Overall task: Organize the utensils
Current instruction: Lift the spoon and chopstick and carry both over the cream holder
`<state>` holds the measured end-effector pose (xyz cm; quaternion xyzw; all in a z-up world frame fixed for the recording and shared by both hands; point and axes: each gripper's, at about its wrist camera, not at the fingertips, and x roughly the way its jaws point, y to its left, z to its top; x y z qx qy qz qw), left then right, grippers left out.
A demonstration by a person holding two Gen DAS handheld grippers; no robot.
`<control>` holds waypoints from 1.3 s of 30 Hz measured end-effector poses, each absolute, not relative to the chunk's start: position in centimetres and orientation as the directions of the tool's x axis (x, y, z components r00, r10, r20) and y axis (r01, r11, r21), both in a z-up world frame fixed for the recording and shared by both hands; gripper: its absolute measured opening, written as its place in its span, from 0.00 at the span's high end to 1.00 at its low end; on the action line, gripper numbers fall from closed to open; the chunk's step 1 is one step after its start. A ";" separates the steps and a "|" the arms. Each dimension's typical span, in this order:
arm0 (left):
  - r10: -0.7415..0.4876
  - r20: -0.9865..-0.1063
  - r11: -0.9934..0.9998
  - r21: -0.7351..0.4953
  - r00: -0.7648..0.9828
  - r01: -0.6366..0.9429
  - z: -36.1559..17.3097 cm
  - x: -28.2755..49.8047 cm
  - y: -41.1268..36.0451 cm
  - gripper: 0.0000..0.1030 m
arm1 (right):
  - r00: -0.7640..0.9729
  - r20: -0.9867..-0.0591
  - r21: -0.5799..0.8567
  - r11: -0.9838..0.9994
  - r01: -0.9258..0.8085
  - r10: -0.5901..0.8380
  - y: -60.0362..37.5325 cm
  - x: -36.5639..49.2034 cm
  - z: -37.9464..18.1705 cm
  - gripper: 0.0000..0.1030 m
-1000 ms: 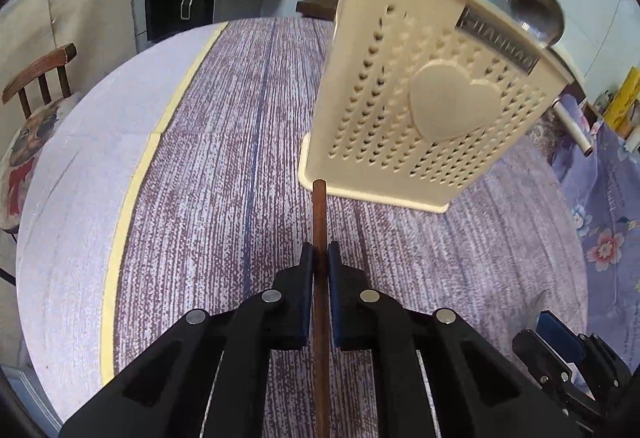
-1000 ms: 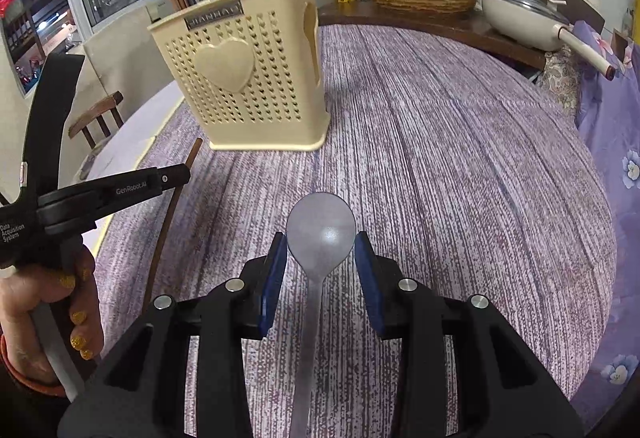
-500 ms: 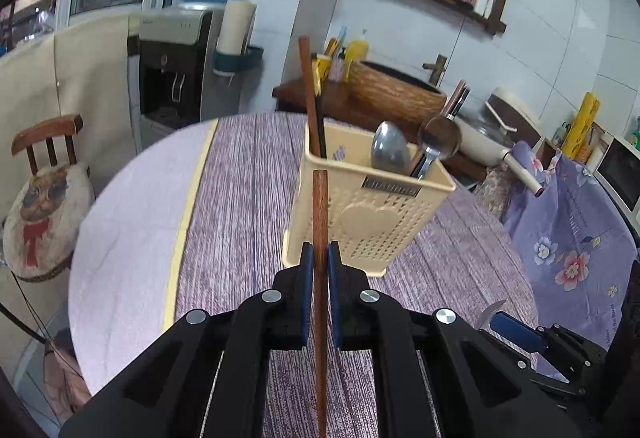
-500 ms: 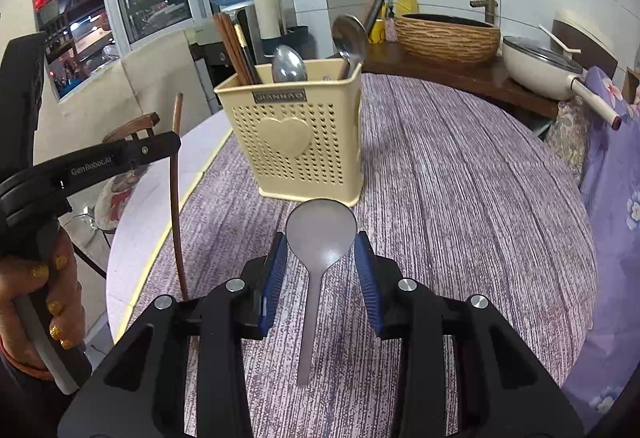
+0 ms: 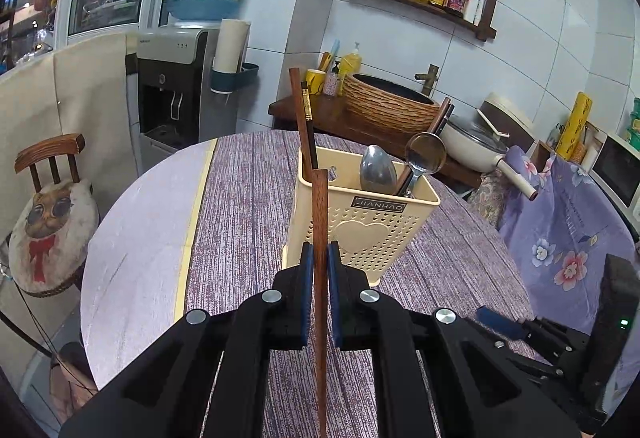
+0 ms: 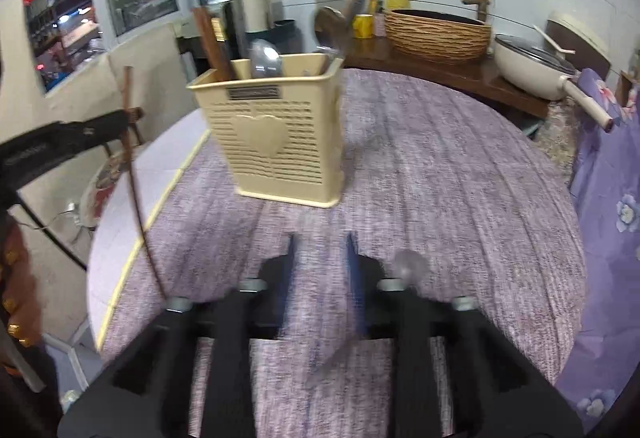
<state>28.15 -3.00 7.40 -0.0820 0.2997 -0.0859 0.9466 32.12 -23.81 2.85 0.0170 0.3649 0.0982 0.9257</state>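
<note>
One chopstick point(image 5: 320, 222) is clamped in your left claw point(image 5: 318, 270) short of the utensil holder point(image 5: 360, 226), while your right claw point(image 6: 320, 266), jaws just widening, grips nothing, its blurred spoon point(image 6: 408, 264) dropping loose, likely onto the table point(image 6: 460, 178).

A: Where does the utensil holder point(image 5: 362, 228) stand?
B: On the tabletop point(image 5: 248, 214), ahead of both claws; chopsticks point(image 5: 306, 126) stand in its left compartment, spoons point(image 5: 378, 170) to their right.
A: And behind the tabletop?
B: A woven basket point(image 5: 390, 104) on the counter; a pan point(image 5: 474, 142) to its right, a water dispenser point(image 5: 176, 90) far left.
</note>
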 end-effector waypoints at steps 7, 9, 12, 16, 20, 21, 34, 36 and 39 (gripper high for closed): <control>-0.226 -0.541 0.968 -0.216 0.810 0.126 7.6 27.5 -2.9 0.92 | 0.625 -0.777 0.122 0.992 0.023 0.081 -27.9 35.4 -1.6 0.36; -0.228 -0.537 0.968 -0.216 0.812 0.129 7.7 27.4 -2.9 0.92 | 0.595 -0.802 0.095 0.995 0.035 0.056 -27.7 36.1 -3.1 0.37; -0.234 -0.535 0.967 -0.215 0.812 0.137 7.8 27.2 -3.1 0.92 | 0.556 -0.830 0.069 0.997 0.042 0.034 -27.1 37.1 -4.8 0.37; -0.233 -0.535 0.967 -0.212 0.812 0.138 7.9 27.2 -3.2 0.92 | 0.542 -0.841 0.042 0.996 0.076 -0.006 -26.9 38.4 -5.9 0.45; -0.232 -0.535 0.968 -0.211 0.812 0.138 8.0 27.1 -3.2 0.92 | 0.540 -0.842 0.033 0.996 0.079 -0.015 -26.4 38.9 -5.7 0.55; -0.231 -0.535 0.968 -0.211 0.812 0.136 8.0 27.1 -3.2 0.92 | 0.541 -0.841 0.032 0.997 0.076 -0.014 -26.3 38.9 -5.7 0.62; -0.233 -0.534 0.968 -0.209 0.812 0.140 8.0 27.1 -2.9 0.92 | 0.665 -0.738 0.118 0.992 -0.042 0.116 -25.0 37.0 -1.3 0.64; -0.231 -0.534 0.968 -0.207 0.813 0.138 8.0 27.1 -2.9 0.92 | 0.702 -0.697 0.138 0.988 -0.071 0.148 -24.9 35.8 0.5 0.64; -0.226 -0.534 0.969 -0.205 0.815 0.134 8.0 27.1 -2.8 0.92 | 0.747 -0.640 0.136 0.983 -0.121 0.180 -24.4 34.2 2.8 0.64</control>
